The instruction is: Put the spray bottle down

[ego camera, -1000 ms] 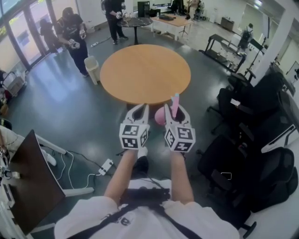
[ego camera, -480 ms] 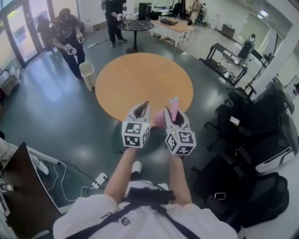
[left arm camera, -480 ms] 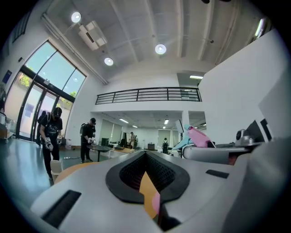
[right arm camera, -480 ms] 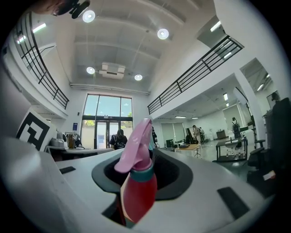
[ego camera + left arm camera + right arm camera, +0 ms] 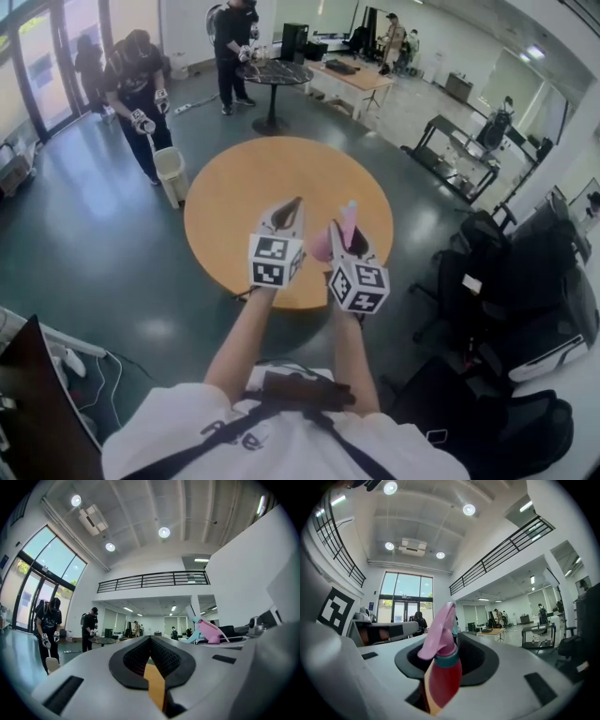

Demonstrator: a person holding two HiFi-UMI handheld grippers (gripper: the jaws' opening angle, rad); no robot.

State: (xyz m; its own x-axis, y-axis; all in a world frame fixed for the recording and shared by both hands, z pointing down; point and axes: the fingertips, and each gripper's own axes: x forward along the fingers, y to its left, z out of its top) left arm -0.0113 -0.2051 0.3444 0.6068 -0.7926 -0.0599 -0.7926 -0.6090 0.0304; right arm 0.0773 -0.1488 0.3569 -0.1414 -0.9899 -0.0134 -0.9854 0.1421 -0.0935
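clamps the pink spray bottle [image 5: 440, 667] upright in the jaws of the right gripper [image 5: 343, 234], pink trigger head sticking up above them, over the near part of the round wooden table [image 5: 234, 187]. holds the left gripper [image 5: 291, 208] just left of it, jaws pressed together, empty. shows people [image 5: 141, 84] standing far left.

**A:** The spray bottle [image 5: 440, 670] body looks like glossy, see-through plastic to me. The trigger head is a duller, matt plastic.

**B:** Yeah. The left tool [image 5: 293, 202] and right tool [image 5: 343, 231] both have smooth matt grey plastic shells. The pads [image 5: 136, 658] look black, rubbery and finely ribbed.

**A:** The worktop [image 5: 253, 187] is smooth and wood-look, with a soft satin sheen. The floor [image 5: 84, 234] is dark and properly glossy, with light bouncing off it.
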